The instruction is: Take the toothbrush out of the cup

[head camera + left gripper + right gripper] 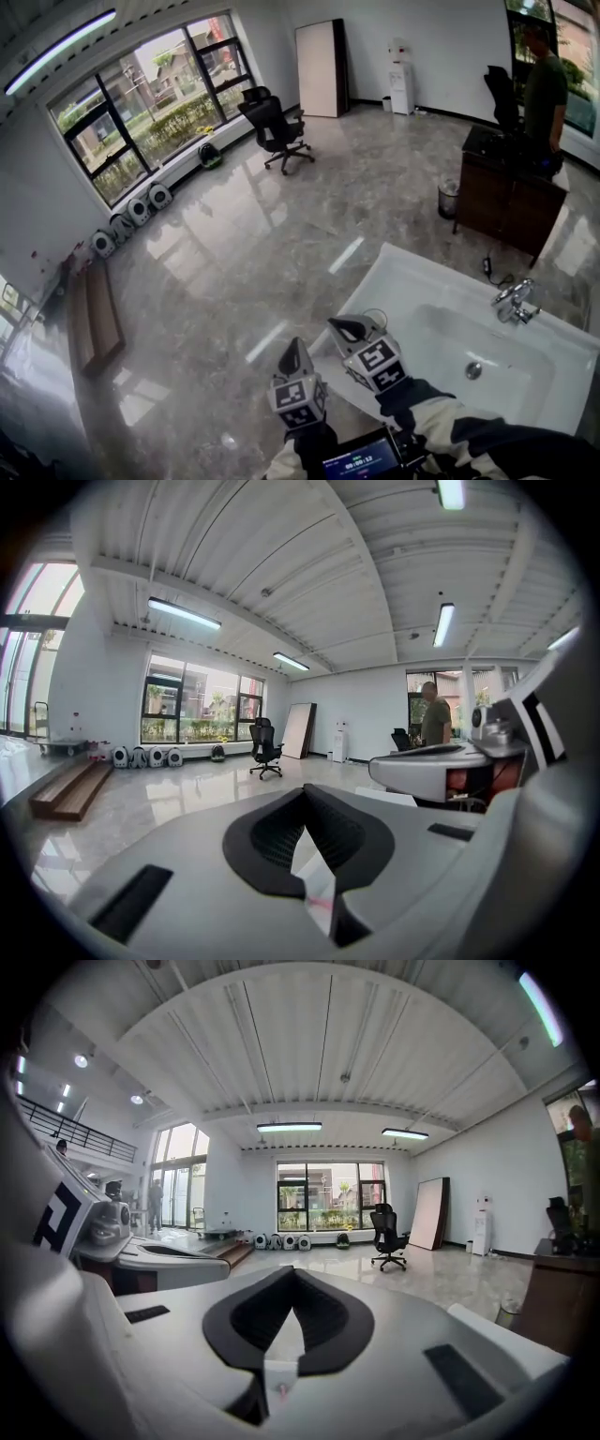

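Our left hand-held gripper (296, 349) and right hand-held gripper (349, 328) are closed and empty; the sink (412, 272) lies just right of them.

We observed a white sink (394, 279) with a chrome faucet (514, 303), a black office chair (277, 129) near the windows (141, 105), a dark table (506, 199) beside a waste bin (449, 198), and a person (546, 89) standing behind it.

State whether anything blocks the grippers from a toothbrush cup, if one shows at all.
No cup or toothbrush shows in any view, so nothing can be judged. The left gripper and right gripper hang by the sink, fingers together, empty.
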Motion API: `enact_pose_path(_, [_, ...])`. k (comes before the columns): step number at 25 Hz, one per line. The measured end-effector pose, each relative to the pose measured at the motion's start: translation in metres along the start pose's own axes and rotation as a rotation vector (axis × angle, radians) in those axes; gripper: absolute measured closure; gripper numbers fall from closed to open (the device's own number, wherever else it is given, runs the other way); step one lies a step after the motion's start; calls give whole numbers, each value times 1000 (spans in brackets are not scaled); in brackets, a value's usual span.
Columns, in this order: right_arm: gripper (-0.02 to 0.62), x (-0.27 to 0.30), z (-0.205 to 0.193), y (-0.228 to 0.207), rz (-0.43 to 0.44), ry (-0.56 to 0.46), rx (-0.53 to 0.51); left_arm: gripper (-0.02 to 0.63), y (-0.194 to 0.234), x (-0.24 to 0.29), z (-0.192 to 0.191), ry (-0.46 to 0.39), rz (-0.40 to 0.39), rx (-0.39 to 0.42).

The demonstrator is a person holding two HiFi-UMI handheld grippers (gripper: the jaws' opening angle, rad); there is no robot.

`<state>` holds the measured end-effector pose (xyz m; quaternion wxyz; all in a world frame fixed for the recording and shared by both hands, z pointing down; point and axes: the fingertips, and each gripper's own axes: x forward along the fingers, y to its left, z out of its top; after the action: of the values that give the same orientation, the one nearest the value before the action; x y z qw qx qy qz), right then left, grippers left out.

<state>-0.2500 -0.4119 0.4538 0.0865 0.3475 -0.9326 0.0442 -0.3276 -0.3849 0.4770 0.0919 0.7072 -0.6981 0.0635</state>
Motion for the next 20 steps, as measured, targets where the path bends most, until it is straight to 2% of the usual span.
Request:
enact_pose_path(7, [589,-11,3,-3,-29,-2,-11,601,-9,-7,2,-9,-10,2])
enact_pose_path(20, [589,-11,9,4,-29,4,-26,601,-4,-11,-1,1,3,25])
